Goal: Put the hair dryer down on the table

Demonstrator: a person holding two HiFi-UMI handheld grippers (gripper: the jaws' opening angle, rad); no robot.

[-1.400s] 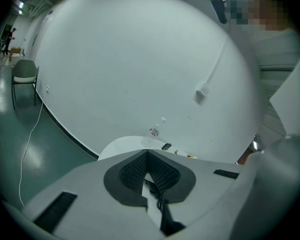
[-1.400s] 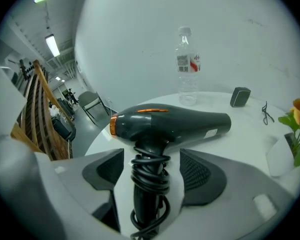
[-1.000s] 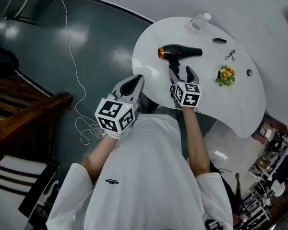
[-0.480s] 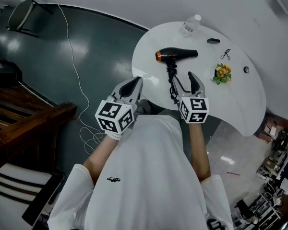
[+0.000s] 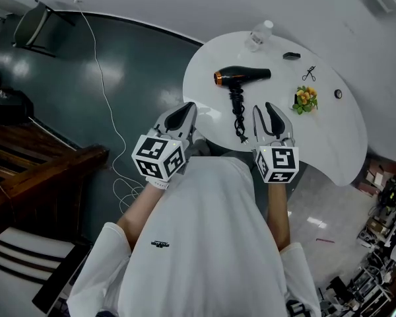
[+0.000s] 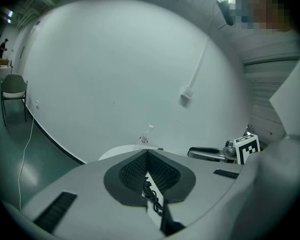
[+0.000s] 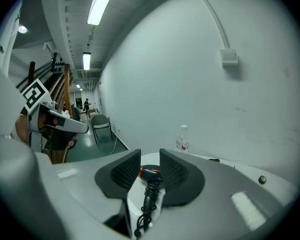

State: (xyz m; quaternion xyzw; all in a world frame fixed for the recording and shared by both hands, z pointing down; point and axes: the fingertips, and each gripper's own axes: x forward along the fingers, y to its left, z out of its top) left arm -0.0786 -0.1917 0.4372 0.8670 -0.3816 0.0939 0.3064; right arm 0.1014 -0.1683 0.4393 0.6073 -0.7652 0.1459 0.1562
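The right gripper (image 5: 263, 109) hangs over the near edge of the white table (image 5: 330, 134), its jaws closing on nothing. Ahead and slightly to its left the hair dryer (image 5: 244, 76) lies flat, its barrel running left to right. Its coiled cord (image 5: 237, 114) reaches back toward the edge just beside that gripper. The left gripper (image 5: 187, 108), jaws together and empty, hovers at the table's left rim, farther off. Bare tabletop lies to the right; the set-down looks complete.

Lab/workshop; cluttered equip. benches (image 5: 381, 207); bare walls (image 7: 190, 84)
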